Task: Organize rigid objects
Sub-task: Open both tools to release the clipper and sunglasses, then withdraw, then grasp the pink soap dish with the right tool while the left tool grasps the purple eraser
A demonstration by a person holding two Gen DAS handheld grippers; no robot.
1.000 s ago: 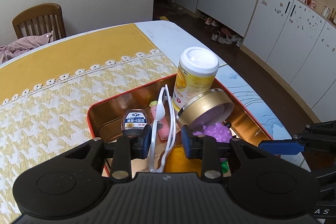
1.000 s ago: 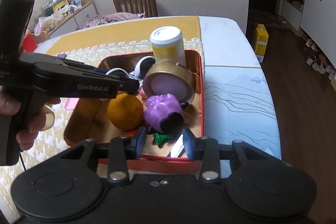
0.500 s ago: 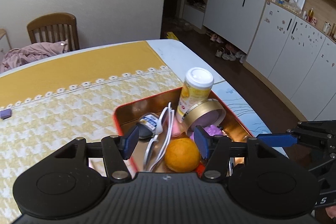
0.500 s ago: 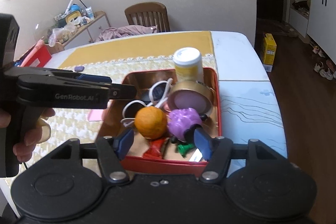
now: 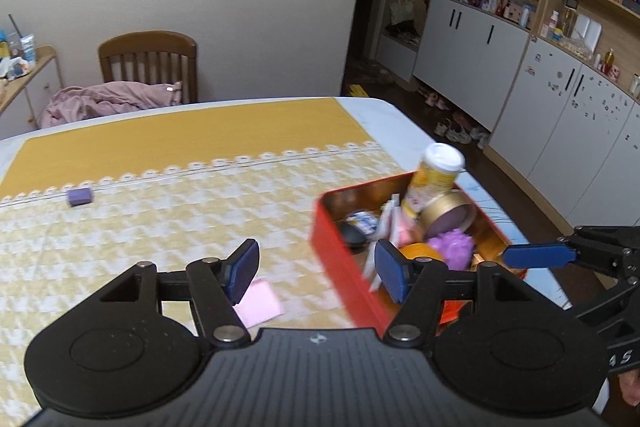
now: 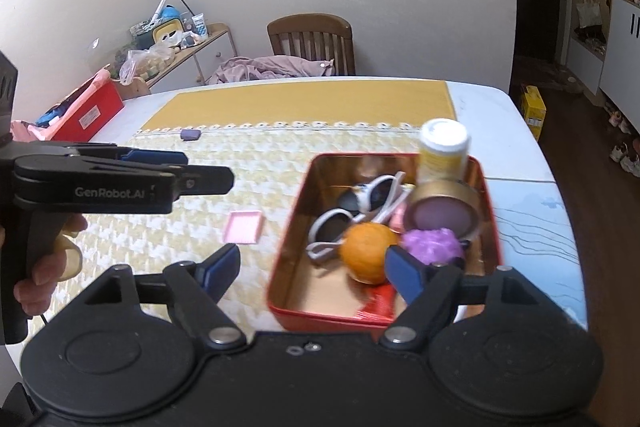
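Right wrist view: both tools, right (image 6: 310,267) and left (image 6: 200,171), just spread, pinching nothing.

Dim indoor light, motion blur, fisheye

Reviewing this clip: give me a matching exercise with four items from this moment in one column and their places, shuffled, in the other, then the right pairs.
Things:
1. orange
2. pink tray
3. purple block
4. white-capped bottle

Places:
A. far corner of the red tin
B. near the cloth's lace seam
C. inside the tin, beside the white sunglasses
D. on the cloth just left of the tin

Pairs: 1-C, 2-D, 3-B, 4-A
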